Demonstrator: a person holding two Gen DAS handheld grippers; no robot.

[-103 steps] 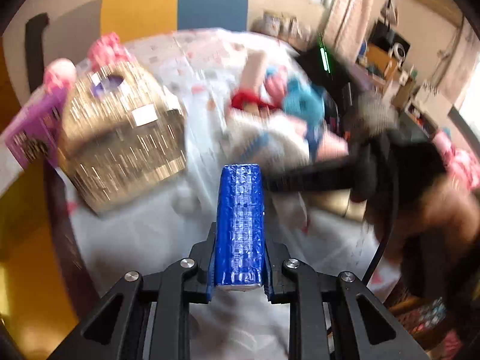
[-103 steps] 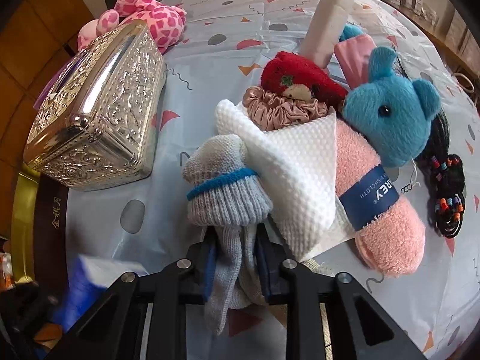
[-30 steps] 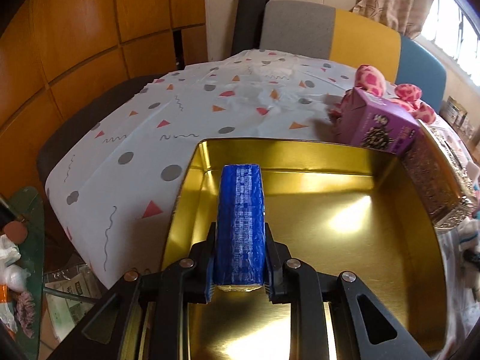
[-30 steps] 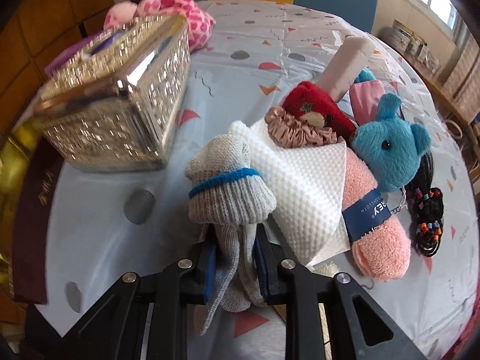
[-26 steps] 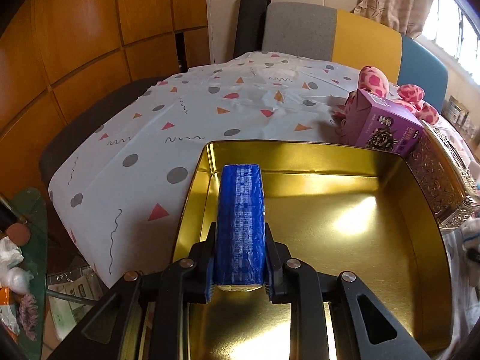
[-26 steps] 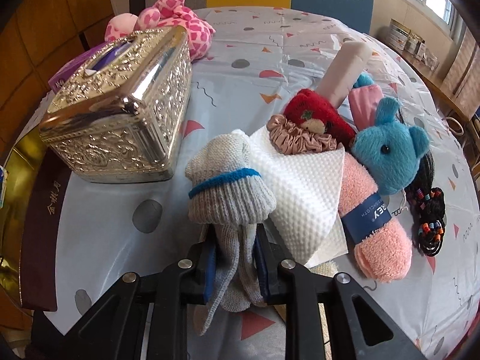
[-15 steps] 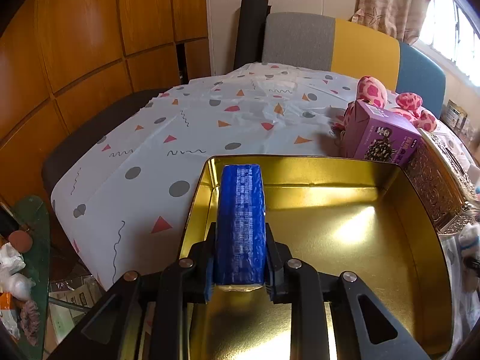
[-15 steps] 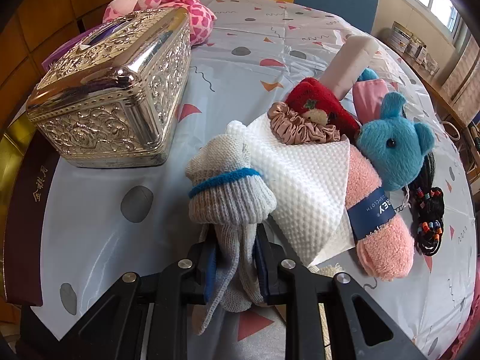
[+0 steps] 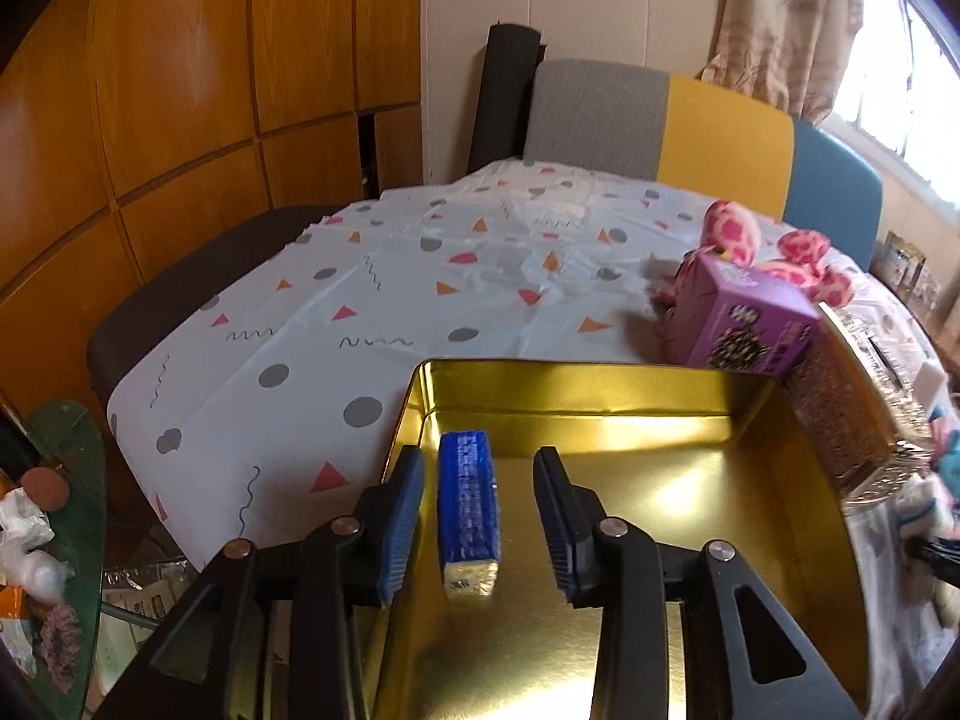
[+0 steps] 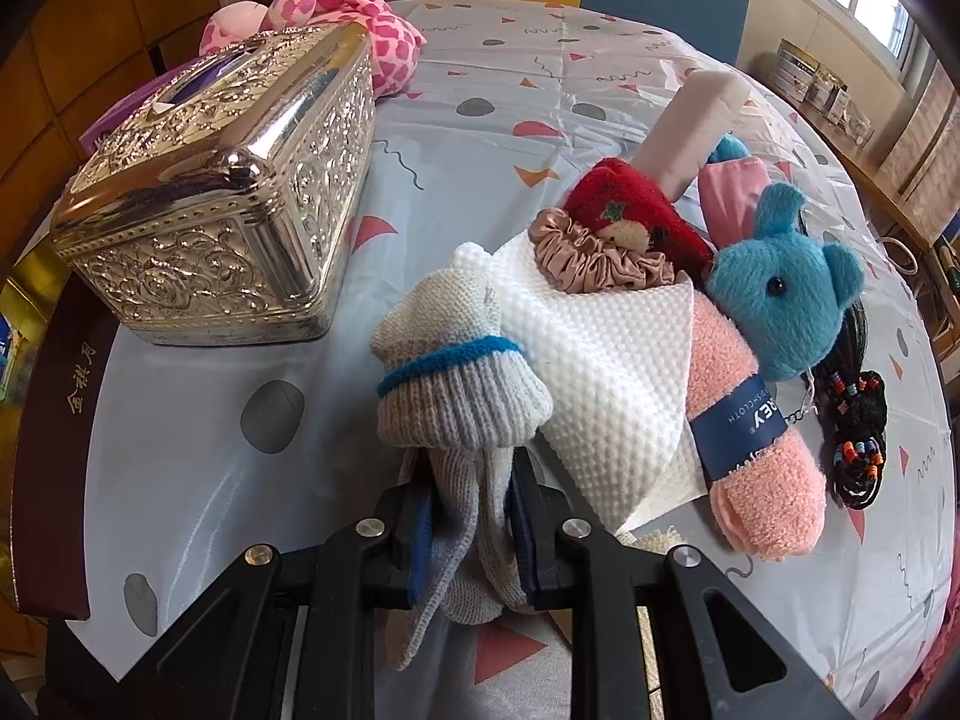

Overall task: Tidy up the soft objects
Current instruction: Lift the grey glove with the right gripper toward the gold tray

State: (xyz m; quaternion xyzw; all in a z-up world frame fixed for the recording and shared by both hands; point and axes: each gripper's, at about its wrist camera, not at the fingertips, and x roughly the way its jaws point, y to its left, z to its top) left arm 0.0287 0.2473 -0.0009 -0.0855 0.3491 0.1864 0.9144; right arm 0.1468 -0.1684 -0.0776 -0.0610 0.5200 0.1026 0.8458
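A blue sponge block (image 9: 467,498) with a yellow end sits between the fingers of my left gripper (image 9: 478,480), over the left side of the gold tin (image 9: 660,384). The jaws are opening, and there is a gap on each side of the block. In the right wrist view my right gripper (image 10: 471,498) is shut on a grey knitted sock (image 10: 456,384) with a blue band. The sock hangs over the tablecloth beside a white waffle cloth (image 10: 606,372), a pink rolled towel (image 10: 762,480), a blue plush (image 10: 780,306), a red plush piece (image 10: 630,204) and a satin scrunchie (image 10: 594,258).
An ornate silver box (image 10: 228,180) stands left of the pile, with a pink spotted plush (image 10: 360,24) behind it. A purple carton (image 9: 744,324) stands at the tin's far right corner. A dark red lid (image 10: 54,450) lies at the table's left edge. Black beaded hair ties (image 10: 858,420) lie far right.
My left jaws have spread apart and let go of the blue sponge block, which now sits lower, inside the tin. The right gripper keeps its hold on the sock.
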